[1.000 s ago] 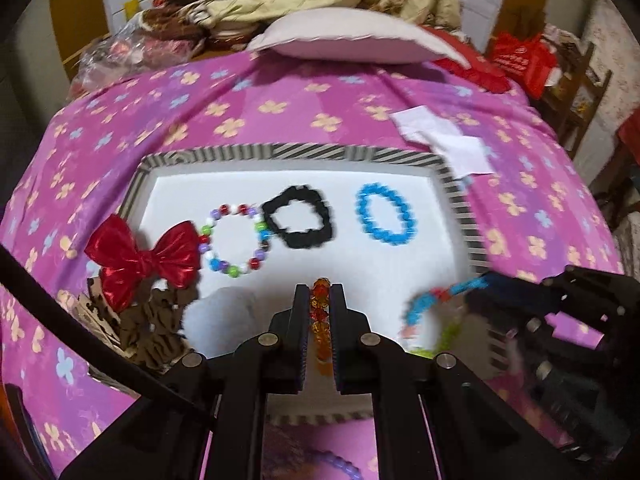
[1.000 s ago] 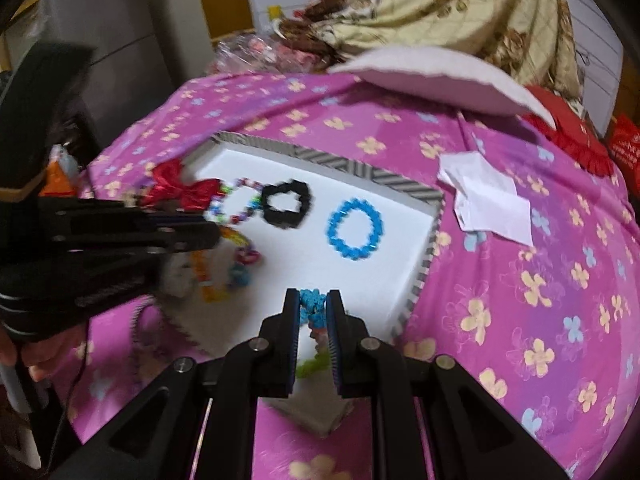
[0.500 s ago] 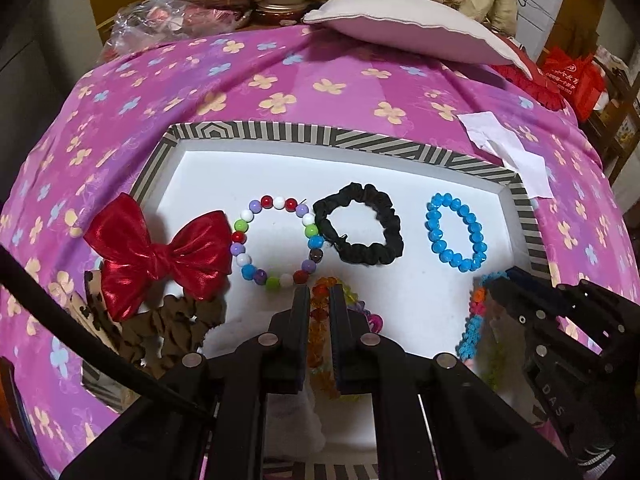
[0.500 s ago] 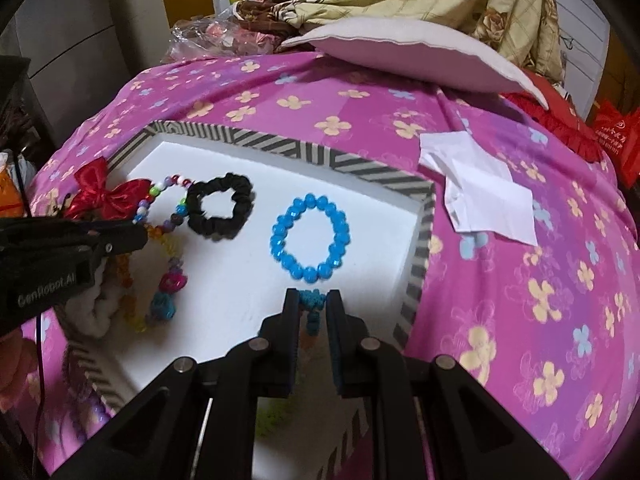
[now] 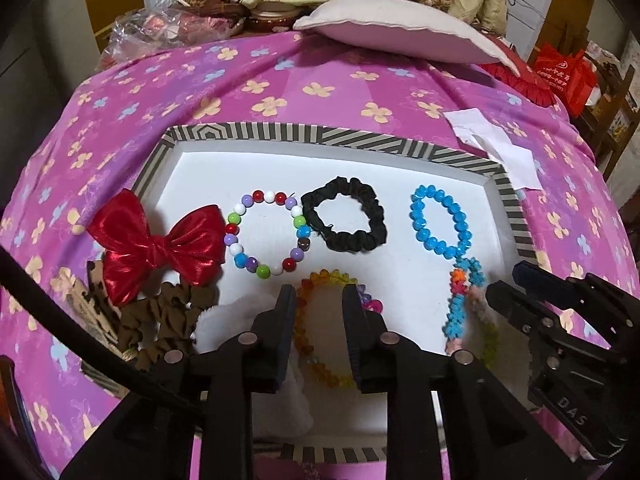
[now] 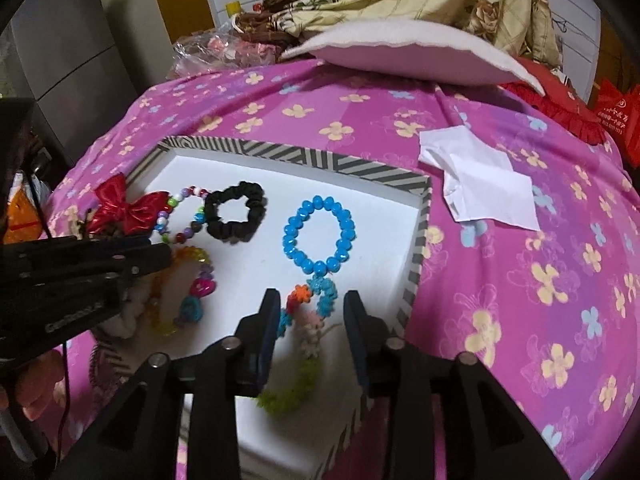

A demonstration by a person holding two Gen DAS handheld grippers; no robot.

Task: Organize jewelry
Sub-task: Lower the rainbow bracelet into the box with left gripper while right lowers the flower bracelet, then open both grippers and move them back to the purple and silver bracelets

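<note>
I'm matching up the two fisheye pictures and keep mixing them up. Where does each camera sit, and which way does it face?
Left wrist: on the left gripper, looking down its open fingers at the orange bead bracelet in the striped tray; the right gripper shows at right.
Right wrist: on the right gripper, open over the flower-bead bracelet; the left gripper shows at left.
Both show the blue bead bracelet, black scrunchie and red bow.
</note>
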